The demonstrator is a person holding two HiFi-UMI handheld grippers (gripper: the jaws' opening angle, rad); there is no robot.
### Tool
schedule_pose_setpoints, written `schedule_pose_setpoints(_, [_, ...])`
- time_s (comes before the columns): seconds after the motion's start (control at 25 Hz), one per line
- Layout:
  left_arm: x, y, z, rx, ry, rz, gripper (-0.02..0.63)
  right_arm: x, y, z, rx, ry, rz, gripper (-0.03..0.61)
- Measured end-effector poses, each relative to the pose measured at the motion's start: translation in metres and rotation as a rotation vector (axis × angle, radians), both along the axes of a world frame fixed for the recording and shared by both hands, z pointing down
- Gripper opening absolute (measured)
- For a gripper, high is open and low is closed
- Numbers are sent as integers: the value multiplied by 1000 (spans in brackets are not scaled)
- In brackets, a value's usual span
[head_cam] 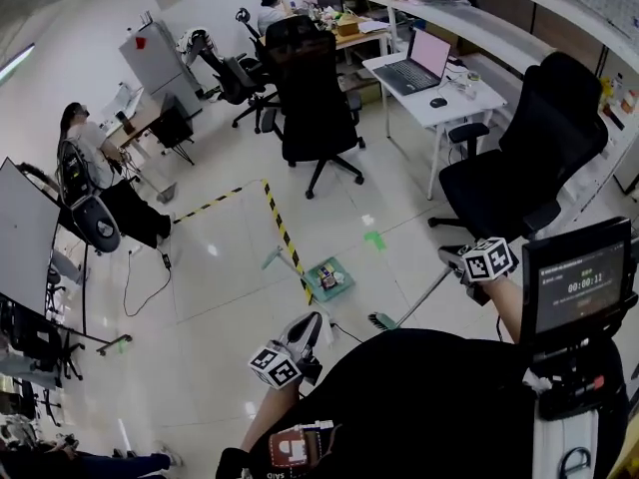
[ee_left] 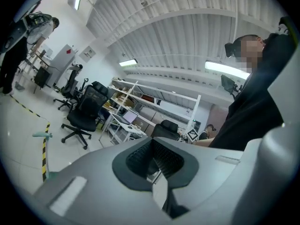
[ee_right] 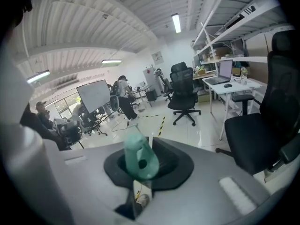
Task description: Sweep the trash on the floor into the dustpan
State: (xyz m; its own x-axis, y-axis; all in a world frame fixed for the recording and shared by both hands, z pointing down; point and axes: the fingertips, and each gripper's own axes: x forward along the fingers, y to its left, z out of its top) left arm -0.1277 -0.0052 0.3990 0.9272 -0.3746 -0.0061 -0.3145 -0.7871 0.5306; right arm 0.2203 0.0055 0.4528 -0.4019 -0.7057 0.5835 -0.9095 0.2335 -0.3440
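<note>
In the head view a green dustpan (head_cam: 329, 278) lies on the floor beside the yellow-black tape line, with some dark bits in it; its upright handle (head_cam: 272, 257) stands free. A broom's head (head_cam: 382, 320) rests on the floor and its stick slants up to my right gripper (head_cam: 455, 263). The right gripper view shows that gripper (ee_right: 140, 165) shut on the broom's green handle end (ee_right: 139, 157). My left gripper (head_cam: 305, 330) hangs low by my body, well short of the dustpan. Its black pads (ee_left: 165, 159) meet with nothing between them. A green scrap (head_cam: 373, 239) lies on the tiles.
A black office chair (head_cam: 312, 98) stands beyond the tape line, another (head_cam: 529, 158) at the right by a white desk (head_cam: 429, 93) with a laptop. People sit at desks at the left and back. A cable (head_cam: 150, 282) trails on the floor at the left.
</note>
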Motion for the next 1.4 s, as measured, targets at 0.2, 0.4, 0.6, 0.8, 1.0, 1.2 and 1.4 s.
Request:
schedule_pose_setpoints(0.2, [80,76,-13,33,-14,19,-2,39,92,-26,77,-16,-57,26])
schedule_pose_setpoints(0.4, [156,182,-4,-35,13,-16,-2,92,185,-32,89,-61,-91,31])
schedule_pose_setpoints(0.6, [197,280,-3,-75,-70,6,-2,126,262,-25,80,-84,-97,31])
schedule_pose_setpoints(0.8, [186,313,-2,-72,-84,-41,-2,113,307,-7,70,-93,-132,31])
schedule_pose_setpoints(1.0, [152,328,-11,-55,-68,-65,-2,71,325,-6,81,-87,-169,28])
schedule_pose_setpoints(1.2, [96,335,-7,-32,-38,-59,-2,23,319,1,87,-30,-183,26])
schedule_pose_setpoints(1.4, [32,331,1,-2,-84,-54,-2,-24,306,15,74,41,-170,26])
